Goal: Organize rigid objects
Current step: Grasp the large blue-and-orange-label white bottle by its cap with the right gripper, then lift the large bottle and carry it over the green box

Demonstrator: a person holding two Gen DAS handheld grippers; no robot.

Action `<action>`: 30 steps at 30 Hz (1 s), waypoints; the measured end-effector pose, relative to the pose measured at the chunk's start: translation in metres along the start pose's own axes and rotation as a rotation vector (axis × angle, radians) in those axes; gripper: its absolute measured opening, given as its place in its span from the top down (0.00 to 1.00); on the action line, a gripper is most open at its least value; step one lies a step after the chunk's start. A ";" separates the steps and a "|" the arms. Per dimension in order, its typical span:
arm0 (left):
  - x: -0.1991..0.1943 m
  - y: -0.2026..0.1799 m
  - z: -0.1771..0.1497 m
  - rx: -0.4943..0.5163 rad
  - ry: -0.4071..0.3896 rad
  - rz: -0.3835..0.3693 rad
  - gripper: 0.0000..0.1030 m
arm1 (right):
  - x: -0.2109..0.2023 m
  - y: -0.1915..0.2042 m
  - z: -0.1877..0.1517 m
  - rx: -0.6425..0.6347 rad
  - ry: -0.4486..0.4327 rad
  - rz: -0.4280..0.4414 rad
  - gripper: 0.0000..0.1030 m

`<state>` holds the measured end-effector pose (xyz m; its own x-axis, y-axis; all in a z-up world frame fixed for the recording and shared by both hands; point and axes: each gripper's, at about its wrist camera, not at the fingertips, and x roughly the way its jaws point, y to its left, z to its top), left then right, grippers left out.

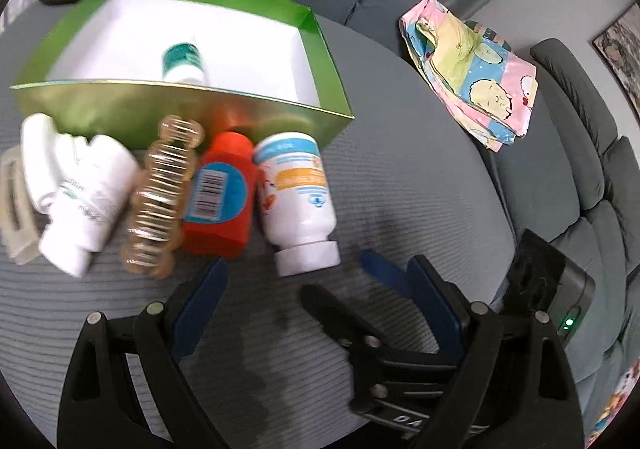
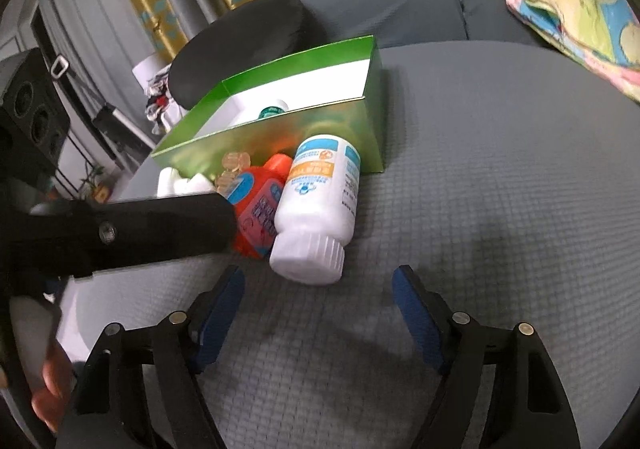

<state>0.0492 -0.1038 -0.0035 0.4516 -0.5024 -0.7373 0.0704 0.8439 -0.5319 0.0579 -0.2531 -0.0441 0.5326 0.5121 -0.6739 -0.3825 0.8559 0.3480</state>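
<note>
A green box (image 1: 180, 109) with a white inside stands on the grey cushion and holds a small teal-labelled bottle (image 1: 182, 59). In front of it lie a white bottle with an orange and blue label (image 1: 296, 193), a red bottle (image 1: 220, 193), a clear ribbed bottle (image 1: 160, 197) and another white bottle (image 1: 88, 201). My left gripper (image 1: 319, 262) is open, its tips level with the labelled white bottle's cap without touching it. My right gripper (image 2: 319, 273) is open just short of the same white bottle (image 2: 320, 201), beside the red bottle (image 2: 260, 209) and the green box (image 2: 280, 145).
A beige clip (image 1: 16, 209) lies at the far left. A folded cartoon cloth (image 1: 472, 69) rests on the sofa to the right. A dark cushion (image 2: 240, 41) sits behind the box. A hand (image 2: 52, 389) shows at the lower left.
</note>
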 end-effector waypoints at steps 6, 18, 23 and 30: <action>0.014 0.003 0.006 -0.059 0.042 -0.032 0.13 | 0.026 -0.008 0.008 0.039 0.021 0.045 0.39; 0.029 0.013 0.007 -0.107 0.080 -0.044 0.13 | 0.024 -0.019 -0.002 0.084 0.062 0.141 0.56; 0.039 0.010 0.003 -0.112 0.118 -0.074 0.20 | 0.011 -0.015 -0.018 0.078 0.094 0.167 0.56; 0.040 0.007 -0.010 -0.070 0.140 -0.019 0.44 | 0.004 -0.012 -0.024 0.061 0.108 0.158 0.56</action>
<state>0.0594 -0.1197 -0.0410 0.3218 -0.5437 -0.7752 0.0136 0.8213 -0.5704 0.0464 -0.2627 -0.0669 0.3838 0.6326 -0.6726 -0.4069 0.7698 0.4918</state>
